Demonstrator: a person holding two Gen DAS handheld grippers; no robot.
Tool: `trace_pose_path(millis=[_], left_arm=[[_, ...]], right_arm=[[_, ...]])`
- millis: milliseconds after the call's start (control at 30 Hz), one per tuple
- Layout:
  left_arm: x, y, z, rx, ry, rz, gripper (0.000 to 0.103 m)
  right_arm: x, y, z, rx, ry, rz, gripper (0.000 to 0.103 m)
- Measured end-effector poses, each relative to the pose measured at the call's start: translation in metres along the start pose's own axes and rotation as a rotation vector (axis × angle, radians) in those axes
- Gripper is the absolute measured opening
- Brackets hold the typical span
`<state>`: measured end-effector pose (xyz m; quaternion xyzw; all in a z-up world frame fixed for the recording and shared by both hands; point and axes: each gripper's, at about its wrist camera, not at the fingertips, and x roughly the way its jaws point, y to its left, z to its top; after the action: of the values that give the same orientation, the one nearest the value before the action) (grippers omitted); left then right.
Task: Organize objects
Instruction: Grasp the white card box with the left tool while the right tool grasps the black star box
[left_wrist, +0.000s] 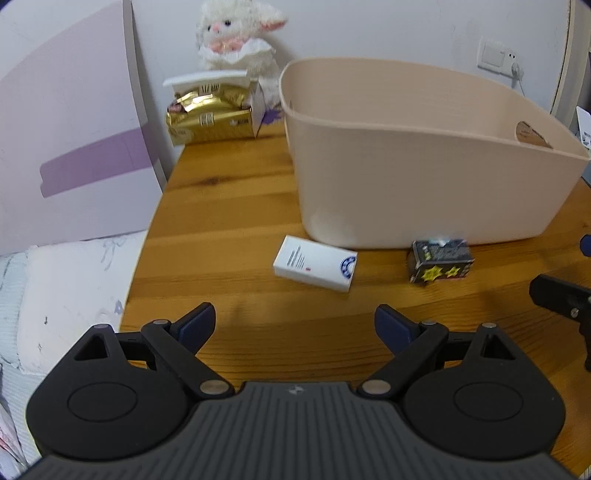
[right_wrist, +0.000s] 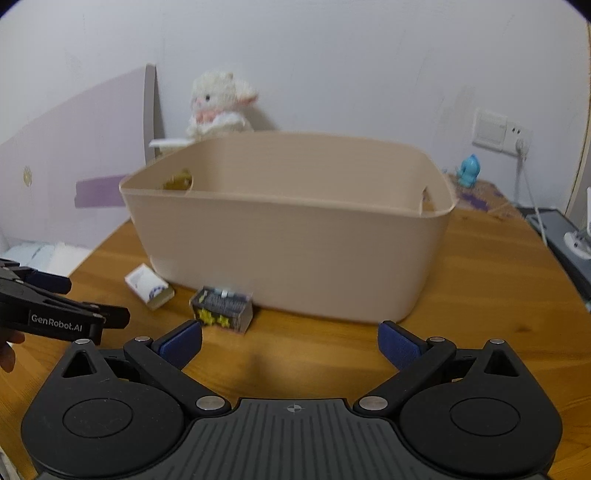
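Both the left gripper (left_wrist: 295, 325) and the right gripper (right_wrist: 290, 341) hover over the wooden table (left_wrist: 229, 206) with jaws spread wide and empty, seemingly lined up for a pick. The white box (left_wrist: 315, 263), flat at the left gripper's 12 o'clock, and the dark star-printed box (right_wrist: 222, 309), somewhat blurred at the right gripper's 11 o'clock, lie just beside the beige bin (right_wrist: 288, 225), probably their destination.

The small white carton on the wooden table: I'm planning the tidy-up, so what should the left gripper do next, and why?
Probably ease the left gripper forward and down over the small white carton. Its jaws are open and empty, and the carton lies flat on the wooden table just ahead of them, outside the beige plastic tub. The black box with yellow stars sits nearer the right gripper.
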<state>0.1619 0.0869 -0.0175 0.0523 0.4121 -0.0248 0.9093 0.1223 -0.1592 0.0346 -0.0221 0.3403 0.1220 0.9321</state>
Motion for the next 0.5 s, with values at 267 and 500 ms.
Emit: trace_pose_path(millis=[267,500], left_arm=[[0.029,0.010,0.003,0.029,0.009,-0.028,0.094],[0.050,0.016,0.014,0.049,-0.020,-0.098,0.094]], right_arm=[[0.038,0.015,-0.003,-0.013,0.070,-0.003,0.103],[0.067,0.023,-0.001,0.001,0.102,-0.002,0.103]])
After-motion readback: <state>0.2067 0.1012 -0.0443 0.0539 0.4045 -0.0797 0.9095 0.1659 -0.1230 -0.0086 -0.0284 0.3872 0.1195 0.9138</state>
